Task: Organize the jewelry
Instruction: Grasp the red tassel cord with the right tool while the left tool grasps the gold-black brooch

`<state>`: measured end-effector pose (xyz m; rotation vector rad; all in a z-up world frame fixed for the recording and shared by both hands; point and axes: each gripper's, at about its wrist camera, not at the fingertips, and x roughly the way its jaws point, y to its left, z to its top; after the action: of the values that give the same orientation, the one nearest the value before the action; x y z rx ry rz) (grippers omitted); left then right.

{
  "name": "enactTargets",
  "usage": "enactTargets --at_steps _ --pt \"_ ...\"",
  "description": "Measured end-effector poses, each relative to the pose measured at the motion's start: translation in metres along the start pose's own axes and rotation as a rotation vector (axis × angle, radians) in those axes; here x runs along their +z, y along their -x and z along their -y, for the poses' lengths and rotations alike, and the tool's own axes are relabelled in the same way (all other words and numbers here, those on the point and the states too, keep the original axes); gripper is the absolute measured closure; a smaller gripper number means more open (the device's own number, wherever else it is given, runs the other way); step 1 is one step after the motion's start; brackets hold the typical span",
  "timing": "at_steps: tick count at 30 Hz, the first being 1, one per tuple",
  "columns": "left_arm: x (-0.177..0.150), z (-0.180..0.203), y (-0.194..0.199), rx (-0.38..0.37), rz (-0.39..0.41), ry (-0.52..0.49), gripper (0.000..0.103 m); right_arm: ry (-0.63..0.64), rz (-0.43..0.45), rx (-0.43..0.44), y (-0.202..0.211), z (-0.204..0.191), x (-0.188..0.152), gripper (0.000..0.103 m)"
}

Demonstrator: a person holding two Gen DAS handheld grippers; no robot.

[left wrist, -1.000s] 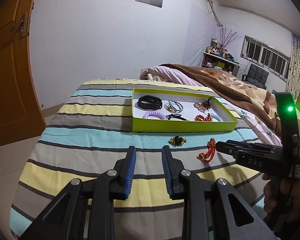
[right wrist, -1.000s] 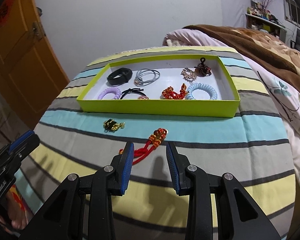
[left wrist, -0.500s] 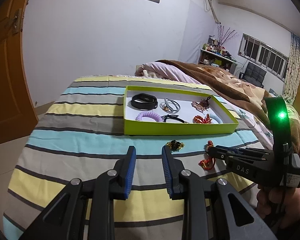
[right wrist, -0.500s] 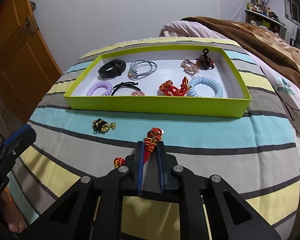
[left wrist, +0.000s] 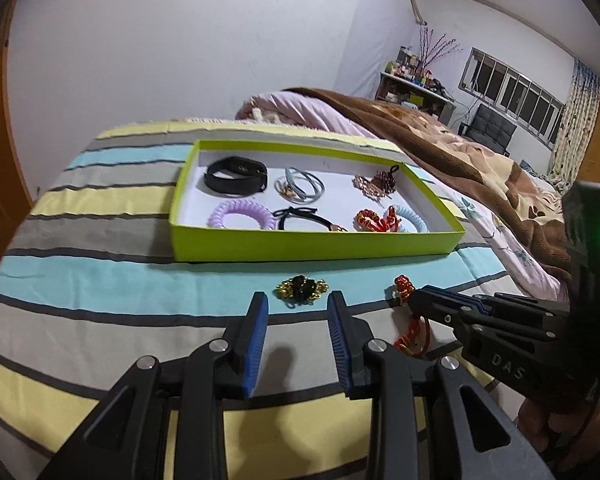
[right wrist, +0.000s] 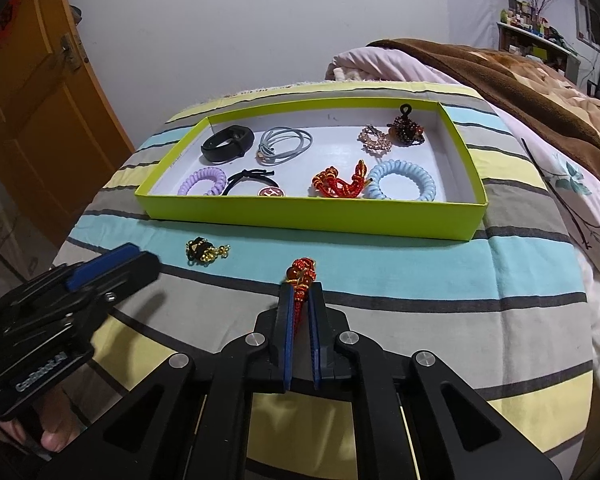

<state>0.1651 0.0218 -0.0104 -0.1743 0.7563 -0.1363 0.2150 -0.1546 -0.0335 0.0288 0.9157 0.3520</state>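
Right gripper (right wrist: 300,300) pinches the red bracelet (right wrist: 300,276) (middle hidden), left gripper (left wrist: 296,308) wide

A striped bedsheet (right wrist: 420,276) is covering the bed, carrying a green box (right wrist: 312,218), a black-and-gold brooch (right wrist: 205,250), a red knotted cord (right wrist: 300,280), and a brown blanket (right wrist: 540,80).

right gripper (right wrist: 299,300) now clamped on red knotted charm (right wrist: 300,280), left gripper (left wrist: 296,312) nearer black-gold brooch (left wrist: 300,289)
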Motion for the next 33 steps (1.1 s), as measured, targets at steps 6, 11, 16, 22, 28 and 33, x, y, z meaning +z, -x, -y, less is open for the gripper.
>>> enactTargets --at_steps 6,11,16,22,28,33 --pt "0.006 0.000 -0.019 -0.006 -0.046 0.026 0.070 -0.003 0.009 0.018 0.002 0.003 0.000 0.097" --pt "0.009 0.003 -0.030 0.000 -0.079 0.029 0.069 -0.012 0.013 0.028 0.003 0.006 0.001 0.097" --pt "0.012 0.007 -0.041 0.049 -0.107 0.016 0.069 -0.017 0.011 0.037 0.003 0.010 0.001 0.097" --pt "0.012 0.018 -0.045 0.119 -0.113 -0.052 0.075 -0.022 0.010 0.041 0.004 0.012 0.000 0.097" --pt "0.009 0.014 -0.036 0.108 -0.102 -0.044 0.078 -0.020 0.024 0.050 0.011 0.012 0.000 0.097" --pt "0.003 0.016 -0.017 0.073 -0.058 -0.037 0.078 -0.016 0.048 0.060 0.022 0.011 -0.001 0.097"
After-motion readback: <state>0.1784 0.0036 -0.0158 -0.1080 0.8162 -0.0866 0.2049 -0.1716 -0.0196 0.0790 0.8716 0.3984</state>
